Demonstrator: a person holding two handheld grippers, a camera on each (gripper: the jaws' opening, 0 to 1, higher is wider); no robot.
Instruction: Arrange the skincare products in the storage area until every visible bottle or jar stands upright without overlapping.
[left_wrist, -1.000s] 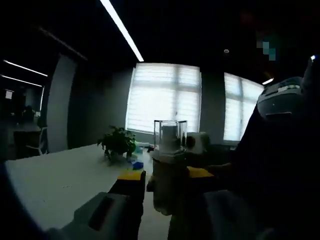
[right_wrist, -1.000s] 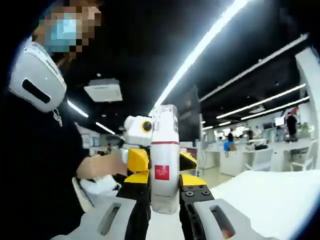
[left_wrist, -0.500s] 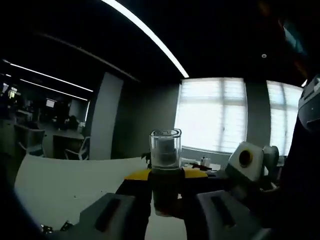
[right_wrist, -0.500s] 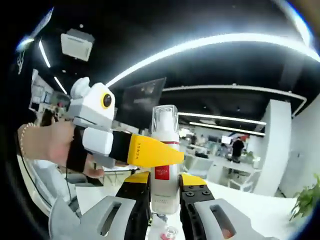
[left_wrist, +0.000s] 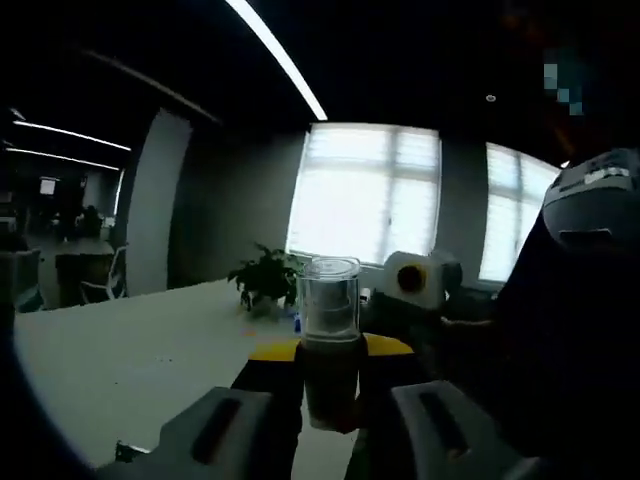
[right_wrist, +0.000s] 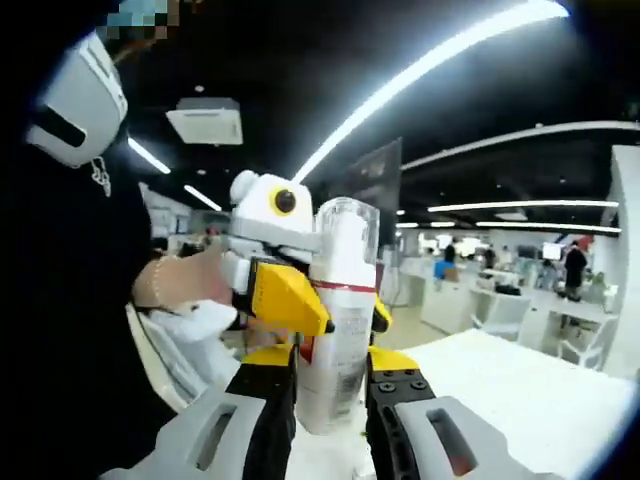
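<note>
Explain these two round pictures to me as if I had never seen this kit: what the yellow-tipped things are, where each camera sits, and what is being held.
No robot here: a person holds a two-jaw hand gripper in each hand, and a fisheye camera rides on each.

In the left gripper view, the left gripper is shut on a bottle with a clear cap. Behind it lie a white table and a potted plant.

In the right gripper view, the right gripper is shut on a white bottle with a red band; the left gripper's yellow jaw comes in beside it, with the person's hand behind.

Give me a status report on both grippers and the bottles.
Left gripper shut on a clear-capped bottle, held upright above the white table. Right gripper shut on a white bottle. Left gripper crowds the white bottle.
</note>
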